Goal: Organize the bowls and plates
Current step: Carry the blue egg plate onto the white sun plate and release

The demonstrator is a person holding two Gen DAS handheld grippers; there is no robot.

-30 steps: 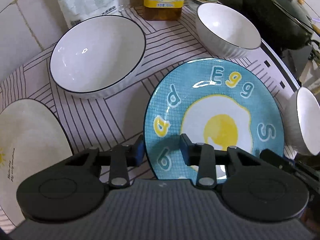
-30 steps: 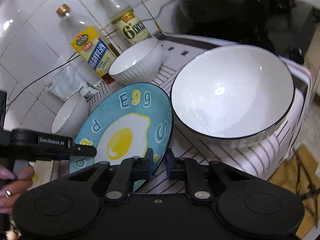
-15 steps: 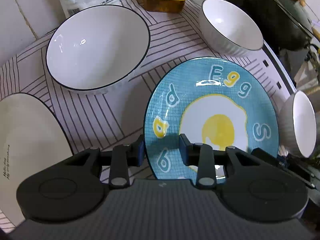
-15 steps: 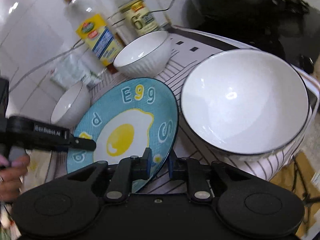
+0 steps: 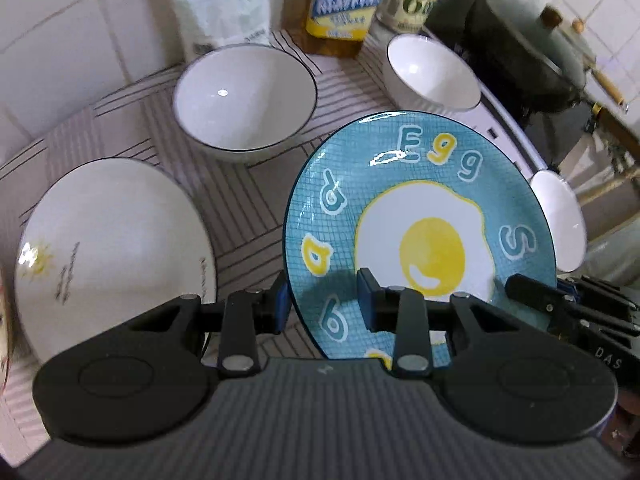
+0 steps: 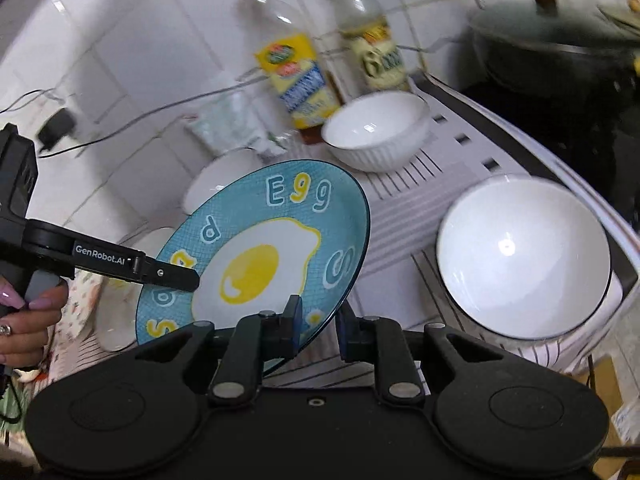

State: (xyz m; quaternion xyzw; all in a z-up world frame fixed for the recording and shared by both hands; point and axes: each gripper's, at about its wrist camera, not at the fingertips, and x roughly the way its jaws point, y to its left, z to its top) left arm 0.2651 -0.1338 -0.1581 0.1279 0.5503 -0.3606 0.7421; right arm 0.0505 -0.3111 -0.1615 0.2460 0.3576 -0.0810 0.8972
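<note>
Both grippers' jaws pinch the blue egg plate (image 5: pixel 420 216) rim; three white bowls sit empty.

Left wrist cam: behind left gripper (image 5: pixel 322 306), looks fwd and down, close on egg plate (image 5: pixel 420 208), wall bottles beyond.
Right wrist cam: behind right gripper (image 6: pixel 318 324), faces fwd-left, close on same plate (image 6: pixel 256 256).
Shared: egg plate, small bowl (image 5: pixel 432 70) (image 6: pixel 374 132), bottles, dark pot.
</note>
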